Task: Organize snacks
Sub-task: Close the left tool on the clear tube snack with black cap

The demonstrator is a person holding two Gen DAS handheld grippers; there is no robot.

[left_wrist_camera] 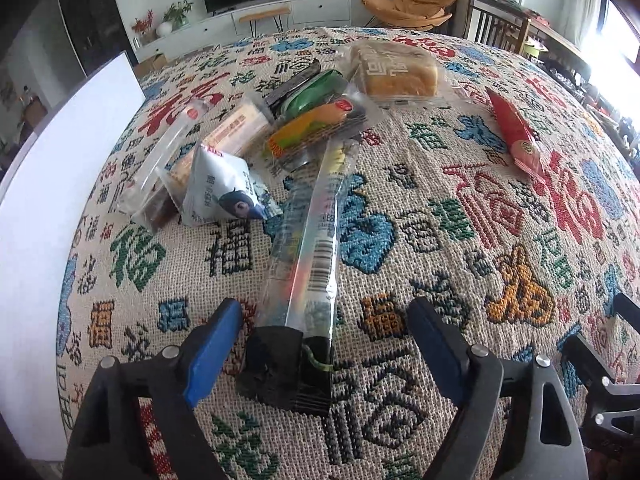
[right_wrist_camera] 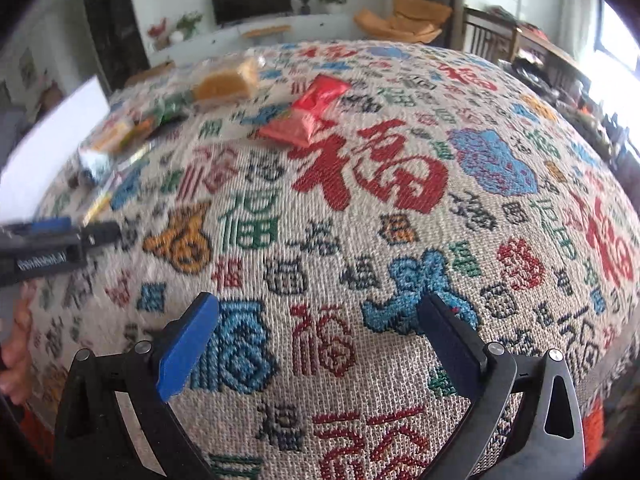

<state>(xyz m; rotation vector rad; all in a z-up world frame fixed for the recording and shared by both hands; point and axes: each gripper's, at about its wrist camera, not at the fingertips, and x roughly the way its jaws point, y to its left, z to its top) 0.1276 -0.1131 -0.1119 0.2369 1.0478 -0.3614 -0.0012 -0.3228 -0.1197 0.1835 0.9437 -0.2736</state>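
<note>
A long clear-and-black snack stick packet [left_wrist_camera: 304,264] lies on the patterned cloth between the fingers of my open left gripper [left_wrist_camera: 326,320], not gripped. Behind it lies a pile of snacks: a white triangular packet [left_wrist_camera: 218,190], an orange-green packet [left_wrist_camera: 316,126], a clear cracker pack [left_wrist_camera: 236,128] and a wrapped bread [left_wrist_camera: 394,68]. A red packet [left_wrist_camera: 516,136] lies apart at the right; it also shows in the right wrist view [right_wrist_camera: 310,112]. My right gripper [right_wrist_camera: 318,320] is open and empty above bare cloth. The left gripper [right_wrist_camera: 60,236] shows at that view's left edge.
The table is covered by a woven cloth [left_wrist_camera: 460,240] with coloured characters. A white board [left_wrist_camera: 52,184] stands along the left edge. A TV unit [left_wrist_camera: 248,12], an orange chair [left_wrist_camera: 416,4] and wooden chairs [left_wrist_camera: 500,28] stand beyond the table.
</note>
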